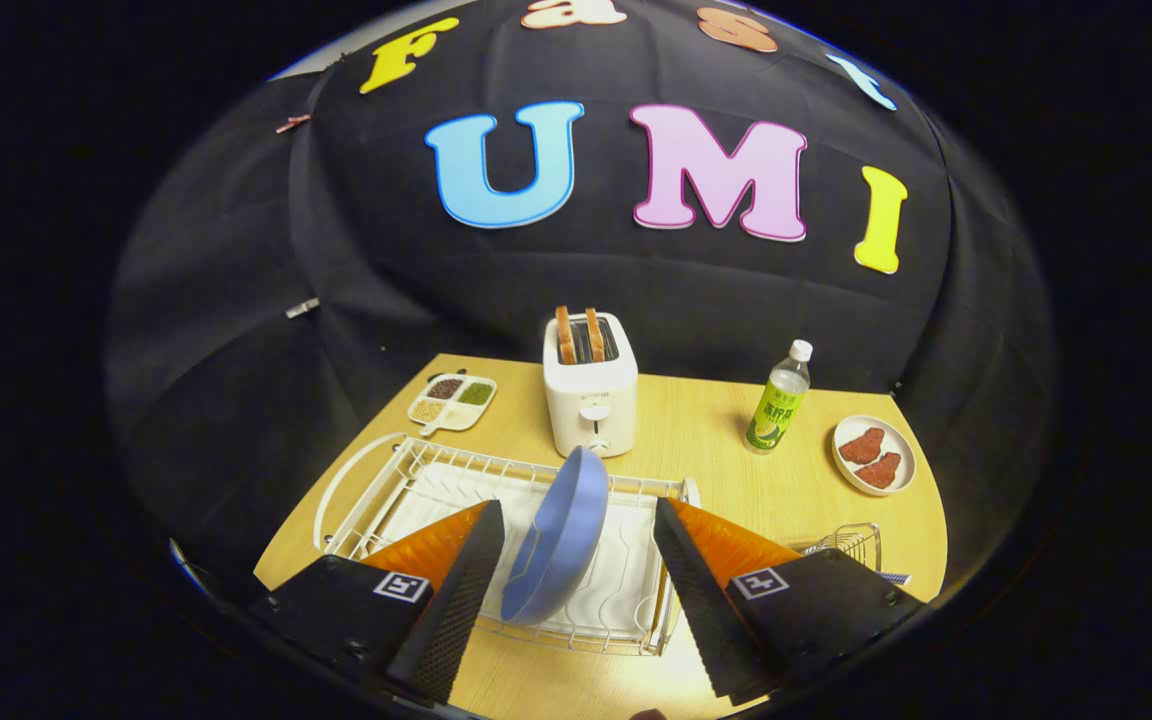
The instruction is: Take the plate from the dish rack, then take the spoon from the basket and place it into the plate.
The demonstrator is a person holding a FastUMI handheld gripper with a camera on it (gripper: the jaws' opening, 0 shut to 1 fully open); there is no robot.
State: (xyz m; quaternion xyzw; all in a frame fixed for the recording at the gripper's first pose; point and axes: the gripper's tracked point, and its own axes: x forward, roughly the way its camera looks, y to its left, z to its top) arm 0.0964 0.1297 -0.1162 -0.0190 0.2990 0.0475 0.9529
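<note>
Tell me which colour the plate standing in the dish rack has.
Blue: the plate stands on edge in the dish rack, between the open fingers, in the gripper view.

Plate stands on edge in dish rack, between gripper fingers, spread wide. Toaster at 12 beyond rack. Bottle at 1, meat dish at 2, basket at 3, snack tray at 11.

Black cloth booth wall behind light wooden table; bright light on tabletop, surroundings dark.
</note>
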